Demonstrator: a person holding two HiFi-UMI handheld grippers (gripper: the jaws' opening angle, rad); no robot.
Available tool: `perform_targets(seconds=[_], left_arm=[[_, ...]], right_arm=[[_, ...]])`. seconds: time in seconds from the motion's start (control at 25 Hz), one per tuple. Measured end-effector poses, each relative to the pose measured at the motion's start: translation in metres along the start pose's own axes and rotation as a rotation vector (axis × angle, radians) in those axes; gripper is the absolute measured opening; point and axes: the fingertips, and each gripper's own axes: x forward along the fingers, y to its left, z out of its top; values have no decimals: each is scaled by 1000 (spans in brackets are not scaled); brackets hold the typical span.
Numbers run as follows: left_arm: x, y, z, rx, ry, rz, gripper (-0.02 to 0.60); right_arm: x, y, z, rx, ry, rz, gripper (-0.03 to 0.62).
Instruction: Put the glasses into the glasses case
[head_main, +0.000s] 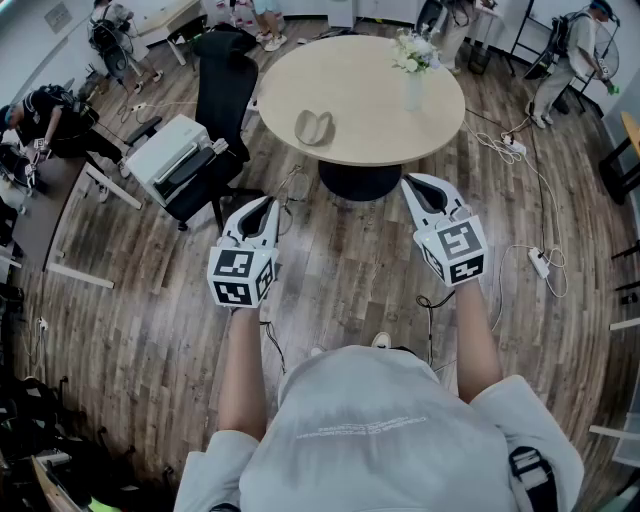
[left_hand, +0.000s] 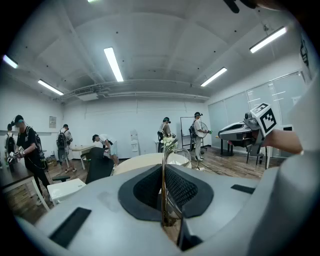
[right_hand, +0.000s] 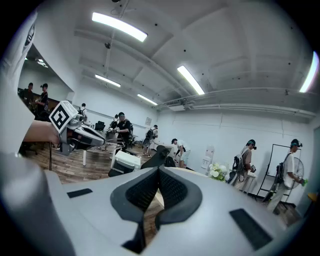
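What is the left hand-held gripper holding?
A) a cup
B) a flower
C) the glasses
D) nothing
C: in the left gripper view, the left hand-held gripper has its jaws closed on the thin frame of the glasses.

Both bare forearms reach forward from the lower centre of the head view, the left forearm (head_main: 241, 365) and right forearm (head_main: 476, 335) roughly parallel. The two grippers sit side by side at mid-frame, well apart. The left gripper (head_main: 267, 204) has its jaws clamped on the thin frame of the glasses (left_hand: 163, 196). The right gripper (head_main: 413, 182) has its jaws pressed together with nothing between them.
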Motion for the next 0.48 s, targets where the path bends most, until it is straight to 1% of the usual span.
perform_targets(seconds=[0.2,0.36,0.48], left_arm=[[19,-22,3,5,15,11,27],[29,-48,0,26,38,25,26],[36,-66,-2,37,51,43,26]], right_arm=[[-6,-25,-12,1,-9,17,0],[-16,-41,-25,22,-29,53,0],[-21,-54,-41,8,-14,76,0]])
